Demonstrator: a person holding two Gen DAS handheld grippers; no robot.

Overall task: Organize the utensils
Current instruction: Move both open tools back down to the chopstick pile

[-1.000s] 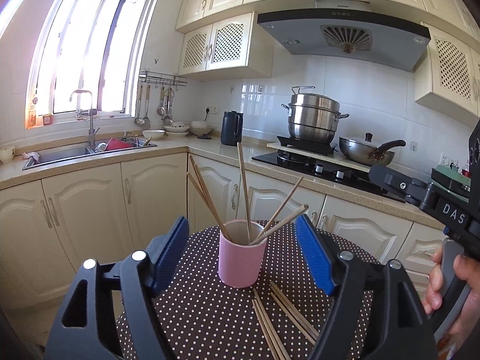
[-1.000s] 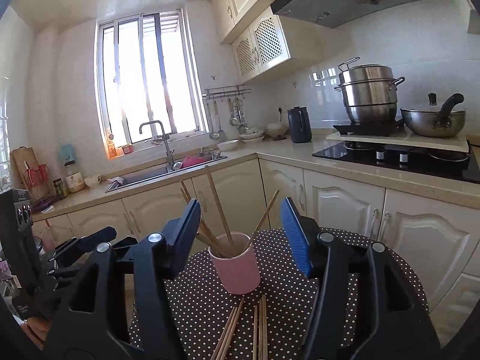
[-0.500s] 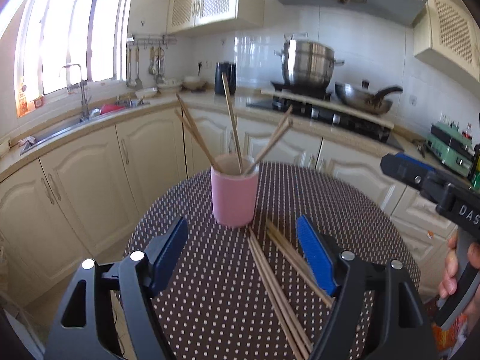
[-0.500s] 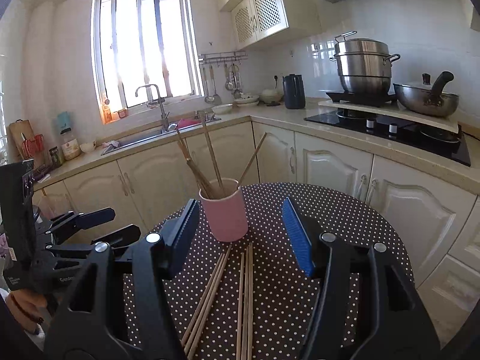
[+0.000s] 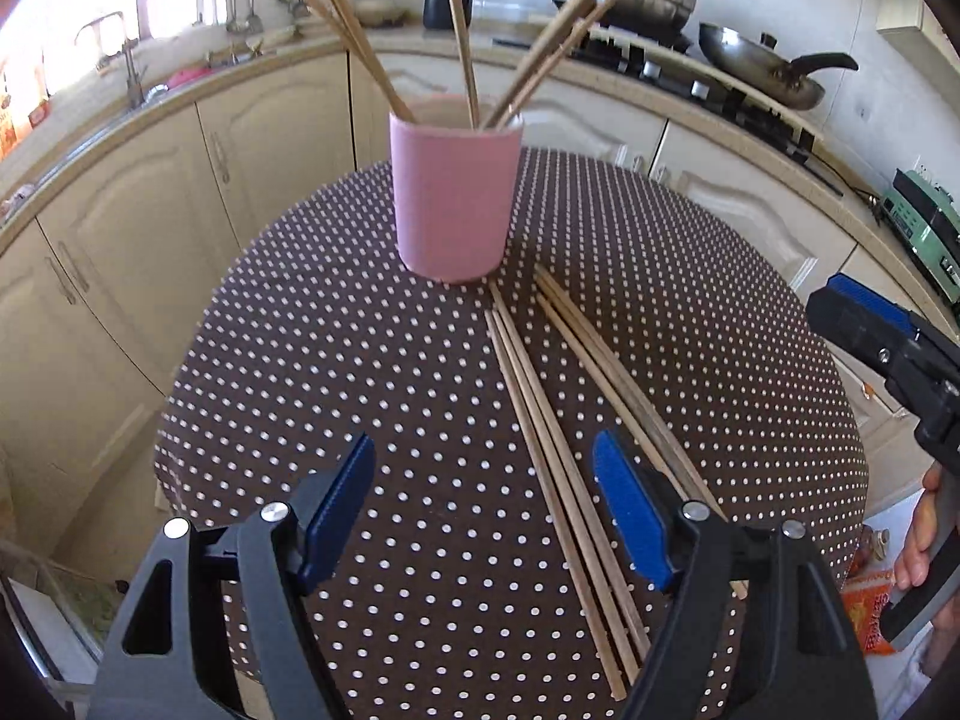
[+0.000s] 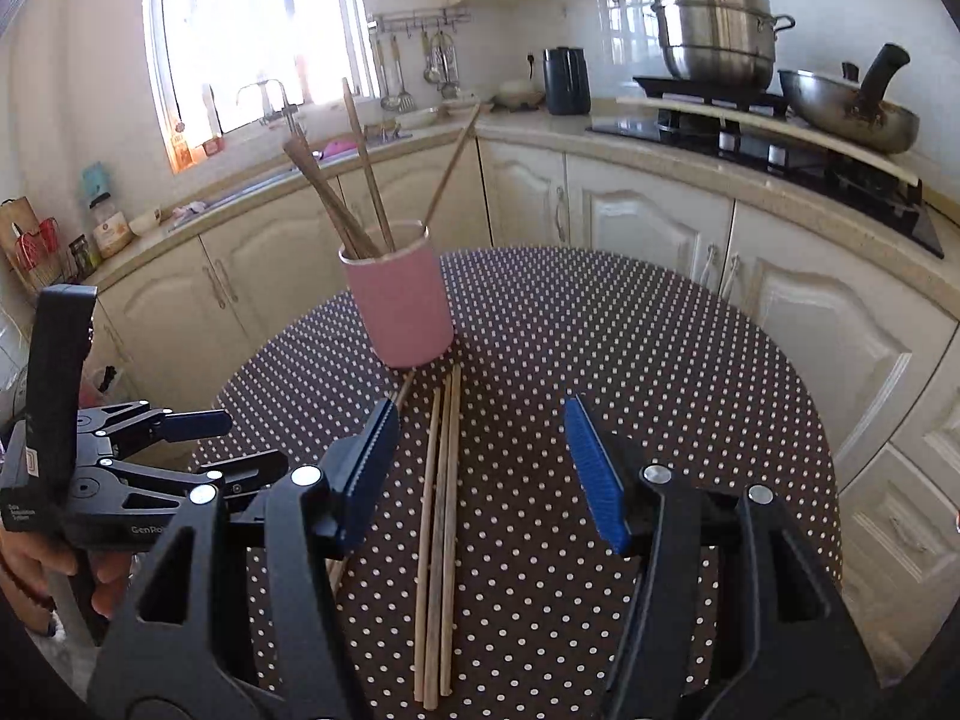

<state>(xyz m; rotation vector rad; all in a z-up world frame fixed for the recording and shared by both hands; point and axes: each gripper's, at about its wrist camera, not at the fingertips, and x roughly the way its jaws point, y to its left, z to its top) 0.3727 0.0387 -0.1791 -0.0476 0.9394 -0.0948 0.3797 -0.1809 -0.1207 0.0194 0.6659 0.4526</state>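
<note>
A pink cup [image 5: 453, 198] stands on the round polka-dot table [image 5: 336, 360] and holds several wooden chopsticks [image 5: 459, 24]. Several loose chopsticks [image 5: 558, 450] lie flat on the cloth in front of it. My left gripper [image 5: 483, 498] is open and empty, low over the near ends of these chopsticks. In the right wrist view the cup [image 6: 399, 300] sits ahead, with loose chopsticks [image 6: 438, 516] lying between the open fingers of my right gripper [image 6: 480, 468]. The left gripper [image 6: 180, 450] also shows at the left there.
Cream kitchen cabinets [image 6: 648, 228] ring the table. A stove with a steel pot [image 6: 714, 42] and a wok [image 6: 846, 108] is at the back right. A sink [image 6: 270, 114] sits under the window. The right gripper's blue pad [image 5: 864, 312] shows at the right table edge.
Both grippers have tilted down and moved lower toward the table. The loose chopsticks now lie between and under the fingers. Both stay open.
</note>
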